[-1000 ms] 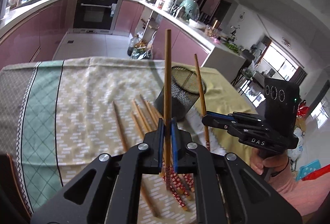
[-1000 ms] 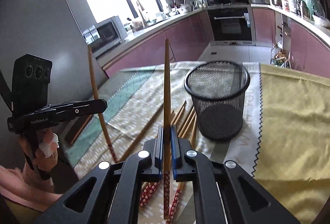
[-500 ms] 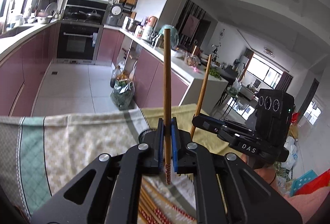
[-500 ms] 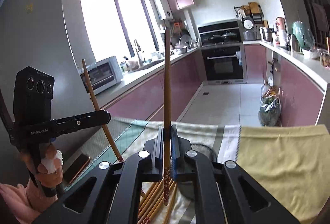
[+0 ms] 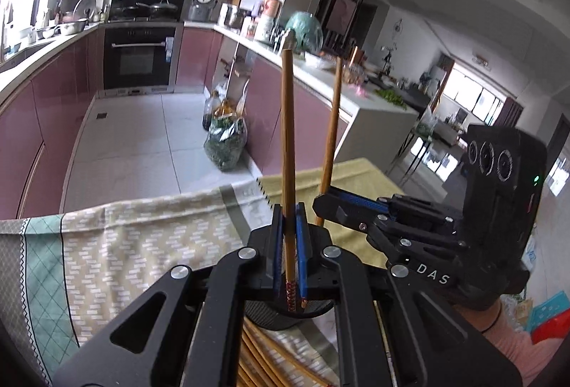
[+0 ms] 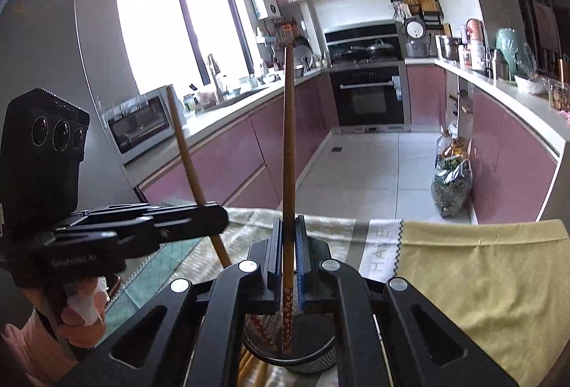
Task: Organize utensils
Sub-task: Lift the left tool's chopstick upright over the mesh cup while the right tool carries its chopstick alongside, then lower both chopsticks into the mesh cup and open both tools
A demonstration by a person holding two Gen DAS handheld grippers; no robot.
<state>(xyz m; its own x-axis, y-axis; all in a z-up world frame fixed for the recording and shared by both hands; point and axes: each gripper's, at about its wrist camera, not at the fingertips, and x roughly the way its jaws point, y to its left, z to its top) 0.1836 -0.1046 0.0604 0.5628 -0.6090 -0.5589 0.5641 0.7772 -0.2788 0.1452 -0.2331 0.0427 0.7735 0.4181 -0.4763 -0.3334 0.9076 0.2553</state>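
Two hand-held grippers each pinch a chopstick (image 5: 288, 151); right view shows the basket (image 6: 295, 356) rim.

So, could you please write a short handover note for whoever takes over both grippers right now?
Left gripper: shut on a chopstick, held upright, patterned tip over the mesh basket.
Right gripper: shut on another chopstick, upright, tip inside the same basket's rim.
Done: both chopsticks lifted and brought over the basket.
Left: release both into it, then collect the loose chopsticks lying on the tablecloth.
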